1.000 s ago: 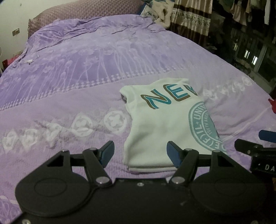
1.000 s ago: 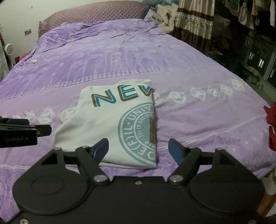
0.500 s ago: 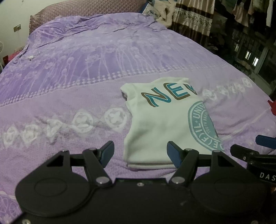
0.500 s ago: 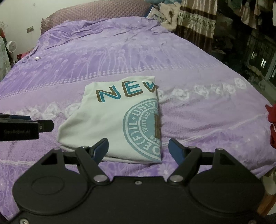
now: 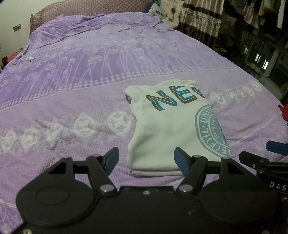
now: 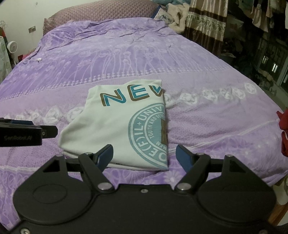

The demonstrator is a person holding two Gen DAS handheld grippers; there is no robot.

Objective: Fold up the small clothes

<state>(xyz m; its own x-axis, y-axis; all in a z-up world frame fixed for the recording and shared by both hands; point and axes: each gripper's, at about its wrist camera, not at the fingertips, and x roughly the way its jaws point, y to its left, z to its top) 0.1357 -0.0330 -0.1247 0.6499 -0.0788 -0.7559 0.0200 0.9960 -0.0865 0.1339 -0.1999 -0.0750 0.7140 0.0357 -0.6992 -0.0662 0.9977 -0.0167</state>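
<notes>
Over the near edge of the bed, I have my left gripper [image 5: 146,159] spread wide with nothing in it; the blue pads [image 5: 180,159] hang above the near left corner of the folded white T-shirt [image 5: 172,129] without touching it. My right gripper [image 6: 144,157] is just as wide and equally empty, held above the shirt's near right corner. In each view the other gripper pokes in from the side. The shirt lies flat on the purple bedspread [image 5: 72,86], folded to a narrow rectangle, teal and brown lettering and a teal round seal facing up. A white cable [image 5: 31,58] lies far off on the spread by the headboard [image 6: 100,12]. Patterned curtains [image 6: 205,27] hang at the far right, and something red [image 6: 283,133] sits at the bed's right edge.
</notes>
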